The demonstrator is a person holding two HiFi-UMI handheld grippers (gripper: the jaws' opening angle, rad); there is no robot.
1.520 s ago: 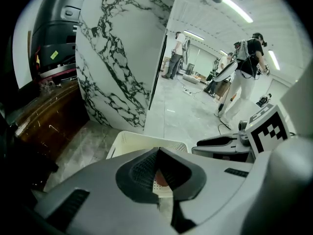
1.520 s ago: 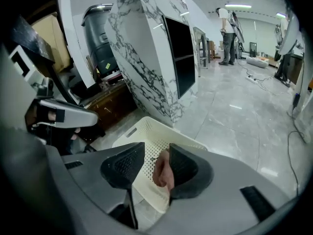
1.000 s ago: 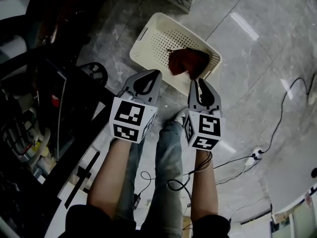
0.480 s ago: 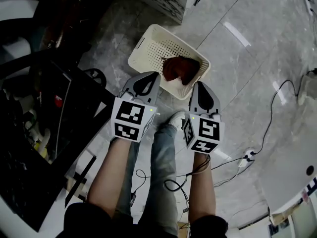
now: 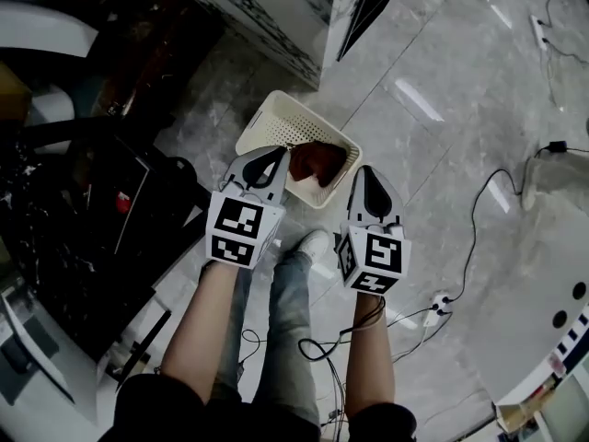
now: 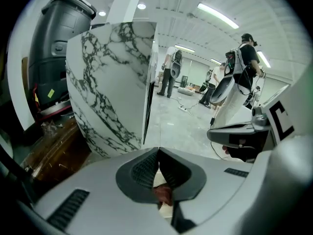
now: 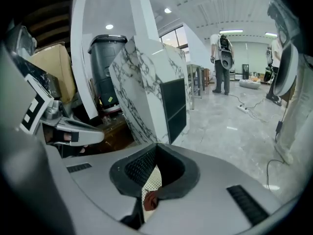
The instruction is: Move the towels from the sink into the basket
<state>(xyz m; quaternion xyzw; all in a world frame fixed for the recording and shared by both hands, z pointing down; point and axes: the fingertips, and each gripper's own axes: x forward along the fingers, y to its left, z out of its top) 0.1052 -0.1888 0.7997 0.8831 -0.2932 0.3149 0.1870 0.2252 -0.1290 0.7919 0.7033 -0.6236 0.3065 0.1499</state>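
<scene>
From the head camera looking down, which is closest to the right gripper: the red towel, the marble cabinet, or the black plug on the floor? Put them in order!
1. Red towel: in the basket, just ahead and left of the right gripper.
2. Marble cabinet: farther ahead, beyond the basket.
3. Black plug: far off to the right, on the floor.

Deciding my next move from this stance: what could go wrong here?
Cables trail by the person's feet; a step could snag one. The basket, with the towel in it, sits just ahead of the shoe and could get kicked. The left gripper and right gripper are shut; open them before grabbing.
</scene>
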